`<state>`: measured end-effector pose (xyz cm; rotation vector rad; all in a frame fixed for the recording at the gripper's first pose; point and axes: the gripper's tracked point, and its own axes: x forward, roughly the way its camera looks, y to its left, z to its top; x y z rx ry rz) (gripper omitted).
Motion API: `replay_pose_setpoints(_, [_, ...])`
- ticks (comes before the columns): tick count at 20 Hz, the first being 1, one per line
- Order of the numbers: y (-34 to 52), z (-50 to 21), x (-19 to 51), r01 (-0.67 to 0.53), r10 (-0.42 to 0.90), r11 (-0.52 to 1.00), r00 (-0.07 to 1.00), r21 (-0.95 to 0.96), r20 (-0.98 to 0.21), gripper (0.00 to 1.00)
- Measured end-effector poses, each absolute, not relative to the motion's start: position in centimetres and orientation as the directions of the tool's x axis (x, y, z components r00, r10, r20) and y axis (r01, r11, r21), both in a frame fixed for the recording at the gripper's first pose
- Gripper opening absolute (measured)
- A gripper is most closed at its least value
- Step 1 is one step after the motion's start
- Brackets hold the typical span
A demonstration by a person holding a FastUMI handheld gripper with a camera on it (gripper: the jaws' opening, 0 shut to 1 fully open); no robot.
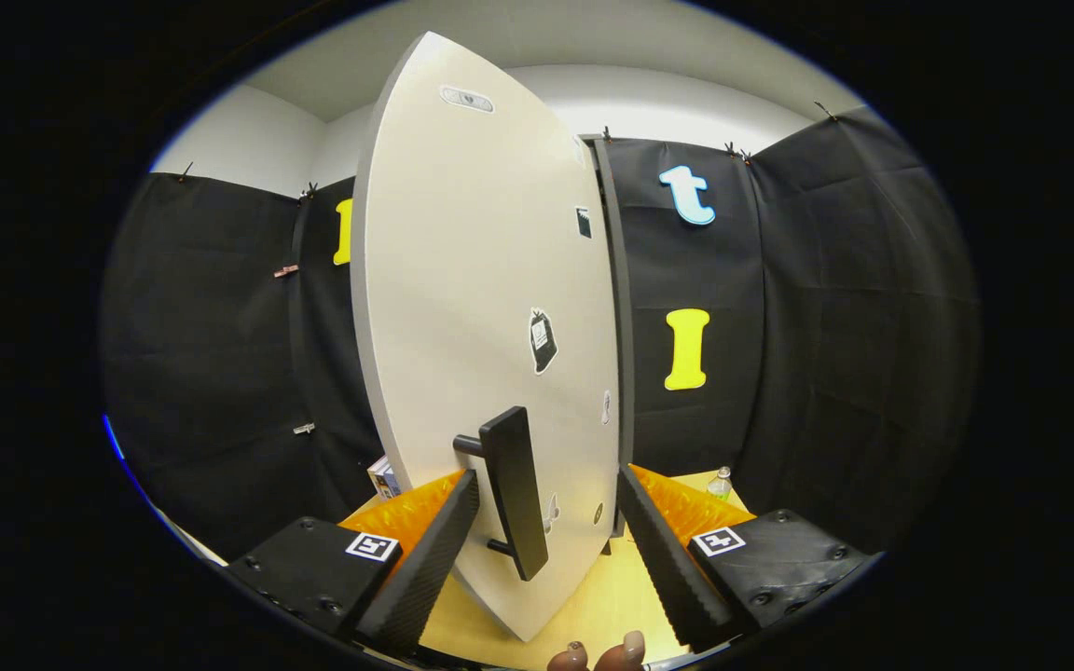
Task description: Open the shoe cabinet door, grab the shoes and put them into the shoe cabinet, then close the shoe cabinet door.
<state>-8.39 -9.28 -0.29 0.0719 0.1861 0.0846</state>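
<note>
Door handle sits between the two fingers of our tool, and the fingers stand spread, one on each side, with clear gaps to the dark bar; neither presses on it. We judge the step in hand to be swinging the shoe cabinet door, though we cannot tell from this moment whether it is being opened or closed. The white door stands edge-on ahead of us, well swung out from the dark cabinet frame at its right edge, so the cabinet's inside is hidden from us.

To do this step well, we should close the fingers squarely on the middle of the bar, between its two standoffs, and then follow the door's arc about the hinge rather than pull straight, so the bar does not slip or twist in the grip. We should keep the motion slow, since a light panel like this may swing freely.

Shoes are hidden or out of sight, so we cannot say where they lie. Two rounded brownish tips at the near edge of the yellow worktop are too cropped to name. A small bottle stands far right, and a small box far left.

Stickers on the door carry markings too small to read.
</note>
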Motion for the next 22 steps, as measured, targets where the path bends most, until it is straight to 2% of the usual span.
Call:
replay_pose_setpoints(6, [-6.0,-0.9,-6.8,-0.094,0.108,0.992,0.978,0.081,-0.179,0.98])
replay_pose_setpoints(16, [2.0,-1.1,-2.9,-0.231,0.240,0.970,0.957,0.071,-0.165,0.99])
replay_pose_setpoints(22, [3.1,-1.4,-2.6,-0.238,0.246,0.969,0.956,0.065,-0.163,0.99])
